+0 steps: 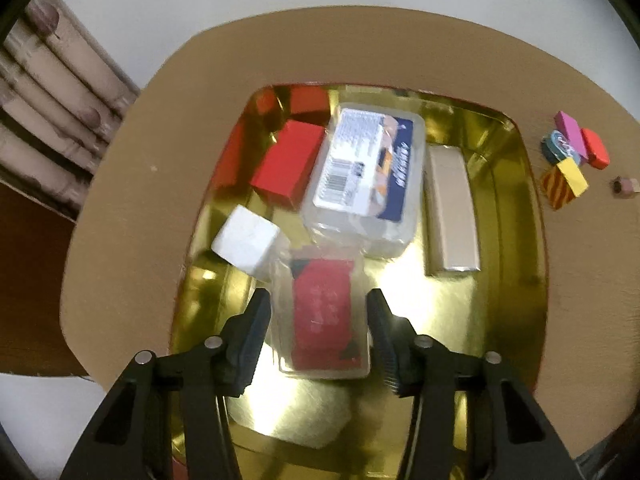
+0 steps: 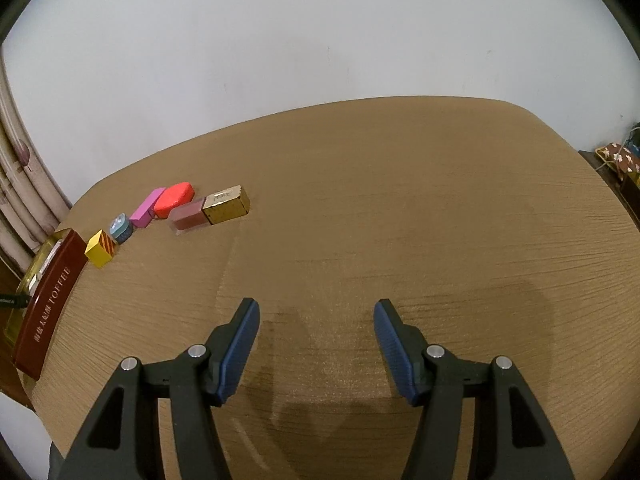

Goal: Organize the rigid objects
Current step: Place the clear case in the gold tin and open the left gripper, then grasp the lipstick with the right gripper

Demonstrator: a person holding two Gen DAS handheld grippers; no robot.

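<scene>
In the left wrist view my left gripper [image 1: 318, 316] is open above a gold-lined tin [image 1: 508, 216]. A clear case with a red card [image 1: 322, 312] lies between the fingers, apart from both pads. The tin also holds a red box [image 1: 288, 162], a white block [image 1: 246, 238], a large clear labelled box [image 1: 366, 172] and a silver bar [image 1: 450, 208]. In the right wrist view my right gripper [image 2: 316, 340] is open and empty over bare table. Small pieces lie at the far left: a yellow striped block [image 2: 100, 253], a pink bar [image 2: 147, 207], a red oval case [image 2: 174, 199] and a gold box [image 2: 226, 205].
The tin's dark red side marked TOFFEE [image 2: 48, 300] stands at the table's left edge. A round blue piece [image 2: 121, 229] and a clear red case [image 2: 189, 218] lie among the small pieces. The brown table [image 2: 400, 220] stands against a white wall, with curtains on the left.
</scene>
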